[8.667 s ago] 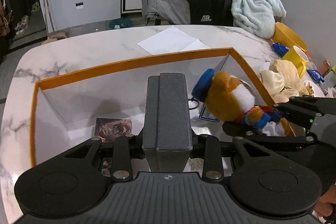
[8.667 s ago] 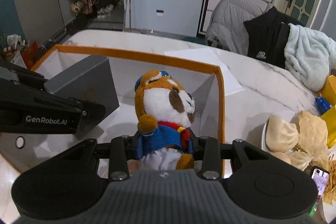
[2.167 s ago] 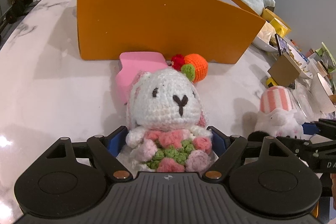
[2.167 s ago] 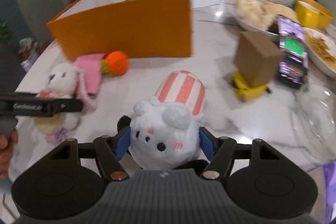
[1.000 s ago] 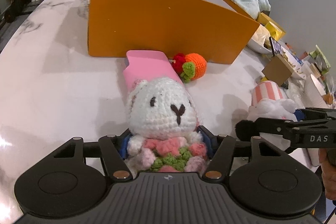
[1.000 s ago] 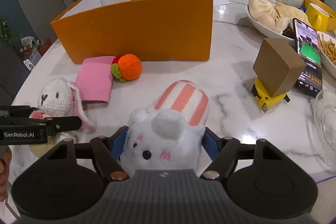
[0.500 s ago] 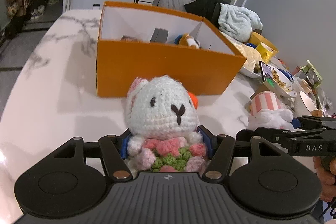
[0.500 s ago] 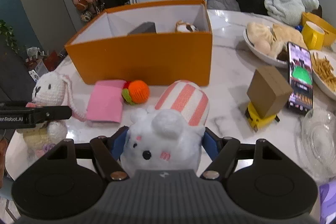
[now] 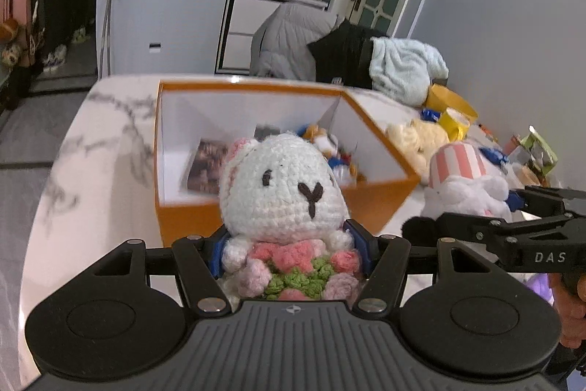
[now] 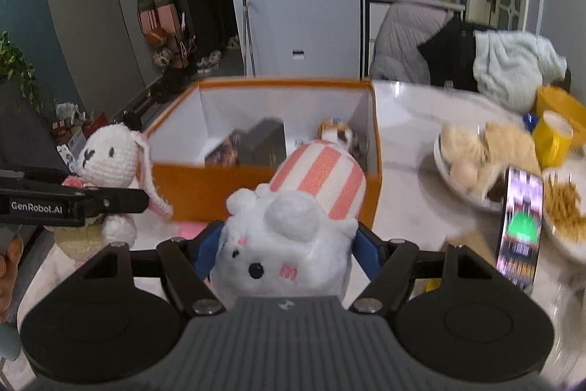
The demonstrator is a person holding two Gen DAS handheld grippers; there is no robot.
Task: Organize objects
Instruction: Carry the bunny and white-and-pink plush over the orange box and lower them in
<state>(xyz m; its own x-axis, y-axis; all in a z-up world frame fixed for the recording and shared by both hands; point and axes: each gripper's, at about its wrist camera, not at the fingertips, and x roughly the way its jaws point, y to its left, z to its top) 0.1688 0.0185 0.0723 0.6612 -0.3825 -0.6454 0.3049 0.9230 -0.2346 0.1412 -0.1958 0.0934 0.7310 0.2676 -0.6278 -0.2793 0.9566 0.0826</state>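
Left gripper (image 9: 291, 253): jaws clenched on the crochet rabbit (image 9: 282, 196), blue pads pressed to both sides of its body; it is carried above the worktop (image 9: 91, 149), in front of the box's near wall.
Right gripper (image 10: 285, 250): jaws clenched on the white plush (image 10: 289, 244), which wears a pink-and-white striped hat; it too is held up in the air, short of the box's near wall.
Orange box (image 9: 373, 196): open-topped, white inside, standing on the marble worktop beyond both toys.
Box contents: a dark grey block (image 10: 263, 143) leaning inside, a picture card (image 9: 207, 163) towards the left, and an orange-and-white plush dog (image 10: 338, 132) by the right wall.
Pink item (image 10: 190, 228): lies on the worktop just before the box, mostly hidden by the right gripper.
Right side of worktop: a bowl of pale buns (image 10: 476, 152), an upright phone (image 10: 520, 222) with its screen lit, a yellow mug (image 10: 551, 138).
Crochet rabbit seen from the right wrist view (image 10: 110, 160): upright, to the left of the box.
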